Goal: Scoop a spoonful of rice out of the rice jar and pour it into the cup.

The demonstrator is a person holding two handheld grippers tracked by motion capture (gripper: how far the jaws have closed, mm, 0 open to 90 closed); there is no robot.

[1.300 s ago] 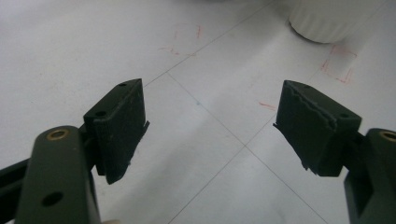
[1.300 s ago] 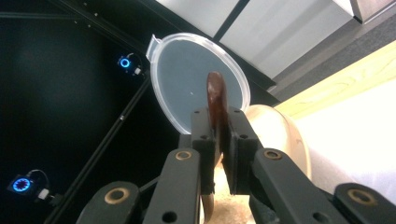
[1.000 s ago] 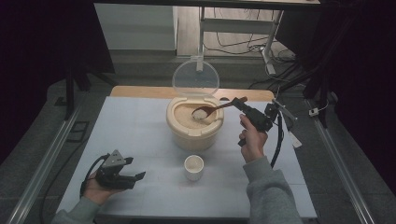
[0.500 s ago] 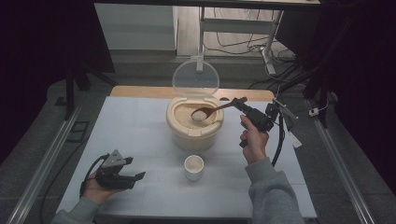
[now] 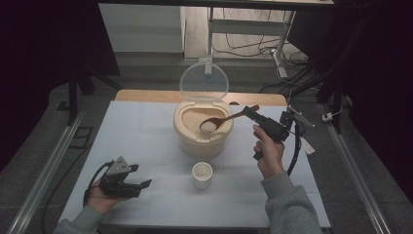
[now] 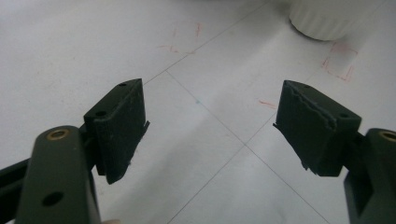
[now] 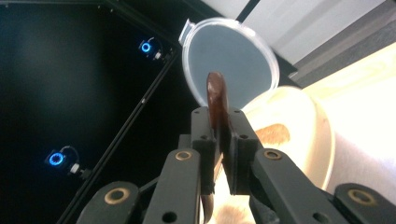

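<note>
1. Right gripper (image 5: pixel 252 112): raised beside the container's right rim, held in a hand (image 5: pixel 267 152) with a grey sleeve; fingers (image 7: pixel 201 140) clenched on the handle of the wooden spoon (image 5: pixel 225 120), seen edge-on between them in the right gripper view.
2. Wooden spoon: angled down and leftward from the fingers, bowl over the open mouth of the container, loaded with a small white heap of rice (image 5: pixel 208 126).
3. Round cream container (image 5: pixel 201 140): standing near the middle of the tabletop (image 5: pixel 141 131), toward its far edge, holding pale grain inside; clear round lid (image 5: pixel 204 82) hinged up and standing upright behind the opening.
4. Same lid (image 7: pixel 231 65) in the right gripper view: directly beyond the spoon tip, with the cream rim (image 7: pixel 322 135) curving off to the right.
5. Small white cup (image 5: pixel 202 175): upright on the tabletop just in front of the container, apart from it, between the two hands; ribbed base (image 6: pixel 327 18) visible at the top right of the left gripper view.
6. Left gripper (image 5: pixel 139 187): low at the near left of the tabletop, resting in the left hand (image 5: pixel 100 197), well apart from cup and container.
7. Left fingers (image 6: pixel 119 126): spread wide, released, grasping nothing, with bare white tabletop crossed by thin lines and faint red marks between them.
</note>
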